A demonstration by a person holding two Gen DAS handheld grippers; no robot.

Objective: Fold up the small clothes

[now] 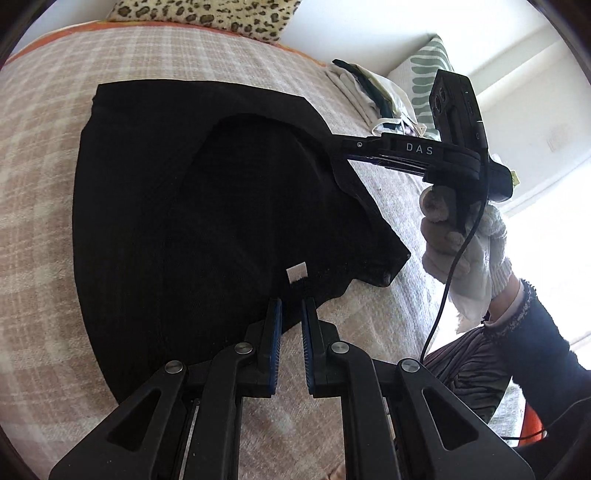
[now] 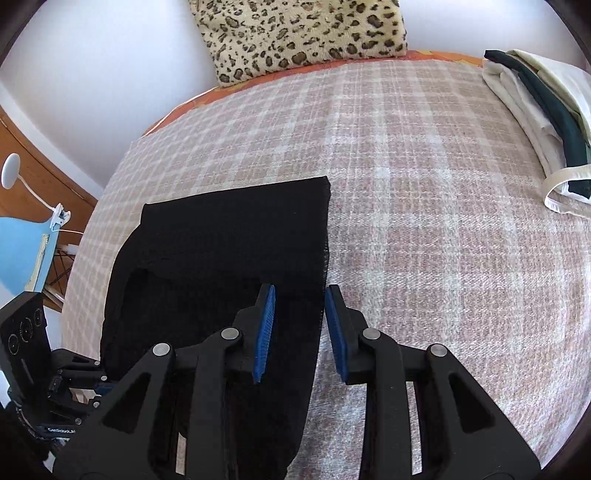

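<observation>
A black garment [image 1: 184,221] lies spread on the plaid blanket [image 1: 44,166], with a small white tag [image 1: 296,273] at its near edge. My left gripper [image 1: 291,306] is shut on that edge just below the tag, and a bit of black cloth is bunched between its tips. My right gripper [image 2: 299,295] stands open over the garment [image 2: 221,240]; the right edge of the cloth runs under the gap and the blue pads [image 2: 266,325] do not touch it. In the left wrist view the right gripper [image 1: 340,149] reaches in from the right, held by a white-gloved hand [image 1: 461,240].
A leopard-print cushion [image 2: 303,33] leans on the wall at the back. A stack of folded white and dark green clothes [image 2: 535,110] lies at the back right of the blanket [image 2: 443,221]. A leaf-print pillow [image 1: 432,70] stands behind it. A white clip lamp [image 2: 11,170] and blue chair [image 2: 22,251] are off the left edge.
</observation>
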